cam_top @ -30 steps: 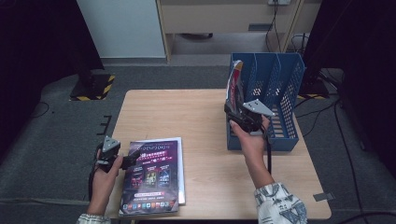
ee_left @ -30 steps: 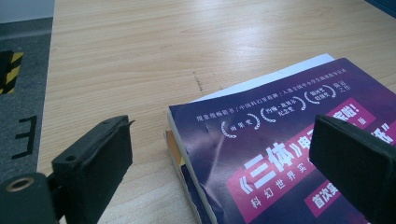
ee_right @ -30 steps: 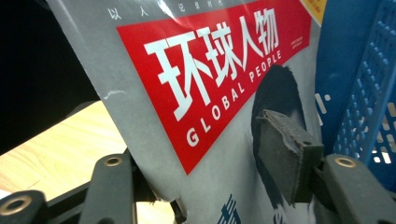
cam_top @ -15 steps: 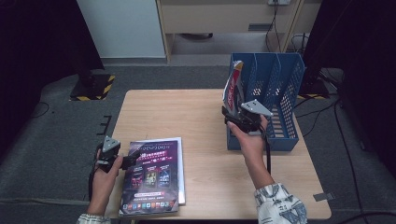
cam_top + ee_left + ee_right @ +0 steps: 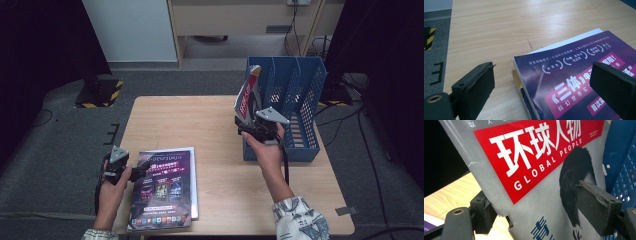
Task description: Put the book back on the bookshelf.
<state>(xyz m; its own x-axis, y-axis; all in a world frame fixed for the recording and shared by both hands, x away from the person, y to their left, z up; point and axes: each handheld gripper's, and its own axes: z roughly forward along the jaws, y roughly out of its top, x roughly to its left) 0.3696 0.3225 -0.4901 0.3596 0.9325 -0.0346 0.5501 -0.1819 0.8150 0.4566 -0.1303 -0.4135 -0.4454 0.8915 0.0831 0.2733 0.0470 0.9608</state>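
Note:
A grey magazine (image 5: pixel 247 97) with a red title block (image 5: pixel 536 165) stands nearly upright at the left end of the blue file rack (image 5: pixel 305 145). My right gripper (image 5: pixel 248 129) (image 5: pixel 534 197) straddles its lower edge. Its jaws have just been opening, with the magazine still between them and one pad (image 5: pixel 596 207) standing off the cover. A purple book (image 5: pixel 162 190) (image 5: pixel 574 82) lies flat at the table's front left on a white sheet. My left gripper (image 5: pixel 141 167) (image 5: pixel 542 72) hovers open over the book's near-left corner, its jaws wide apart.
The rack has several upright dividers and stands at the right edge of the wooden table (image 5: pixel 190 120). A cable (image 5: pixel 286 167) trails from the right gripper along the forearm. Dark floor with a black-and-yellow block (image 5: pixel 100 92) lies beyond the table's left.
The magazine's lower edge and the right gripper have shifted slightly to the left. The left hand and the purple book have stayed where they were.

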